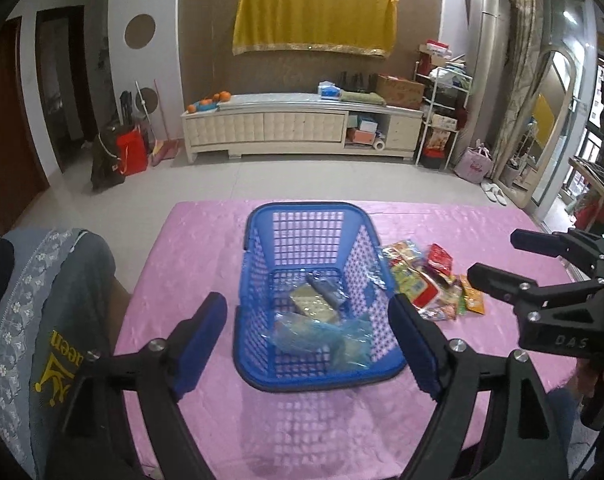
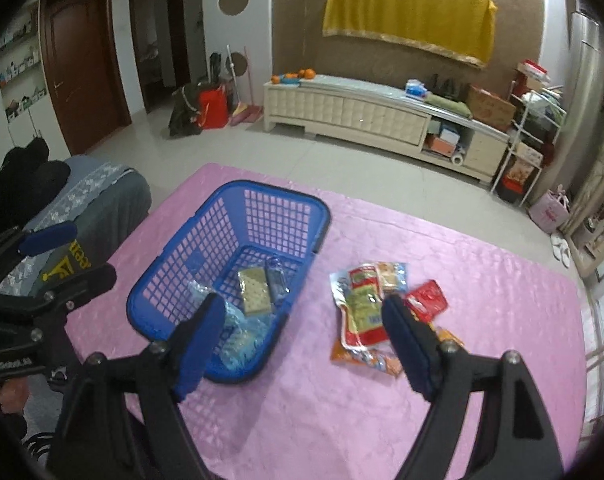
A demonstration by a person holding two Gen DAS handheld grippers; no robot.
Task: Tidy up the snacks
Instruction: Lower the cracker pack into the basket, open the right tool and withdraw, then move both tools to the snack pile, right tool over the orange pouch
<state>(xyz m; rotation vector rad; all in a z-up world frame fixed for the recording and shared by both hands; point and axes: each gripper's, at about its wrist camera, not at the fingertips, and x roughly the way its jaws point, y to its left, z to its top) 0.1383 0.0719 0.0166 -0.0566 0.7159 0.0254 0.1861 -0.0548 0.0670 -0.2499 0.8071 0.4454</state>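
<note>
A blue plastic basket [image 1: 258, 352] stands on the pink table; it also shows in the right wrist view [image 2: 158, 280]. Inside lie a cracker pack [image 1: 313, 306], a dark blue bar [image 1: 325, 288] and pale blue wrapped packs [image 1: 321, 336]. A pile of loose snack packets [image 1: 429, 284] lies right of the basket, with a red-and-green pack [image 2: 361, 312] and a small red packet [image 2: 425, 300]. My left gripper [image 1: 313, 344] is open and empty, above the basket's near end. My right gripper [image 2: 302, 336] is open and empty, between the basket and the pile.
The pink tablecloth [image 2: 341, 420] covers the table. A chair with grey clothing [image 1: 50, 320] stands at the table's left edge. A TV cabinet [image 1: 302, 128] and a rack [image 1: 441, 120] stand across the floor.
</note>
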